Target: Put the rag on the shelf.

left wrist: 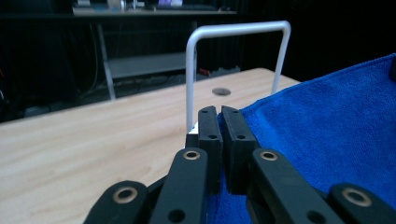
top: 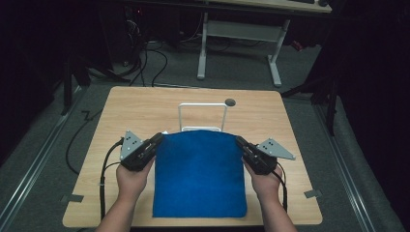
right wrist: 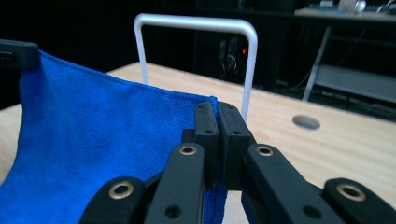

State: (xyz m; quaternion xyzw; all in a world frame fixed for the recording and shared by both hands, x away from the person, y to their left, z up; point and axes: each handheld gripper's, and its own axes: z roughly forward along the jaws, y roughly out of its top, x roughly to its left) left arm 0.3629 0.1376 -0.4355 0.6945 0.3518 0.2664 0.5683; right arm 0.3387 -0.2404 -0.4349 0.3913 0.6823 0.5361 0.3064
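A blue towel hangs stretched between my two grippers over the wooden table, its near edge resting by the table's front. My left gripper is shut on the towel's far left corner; in the left gripper view its jaws pinch the blue towel. My right gripper is shut on the far right corner, and in the right gripper view the jaws clamp the towel. Just beyond the lifted edge stands a white wire rack, upright.
A round hole sits in the tabletop behind the rack. Beyond the table's far edge are a white desk frame and cables on the grey floor. Bare wood lies left and right of the towel.
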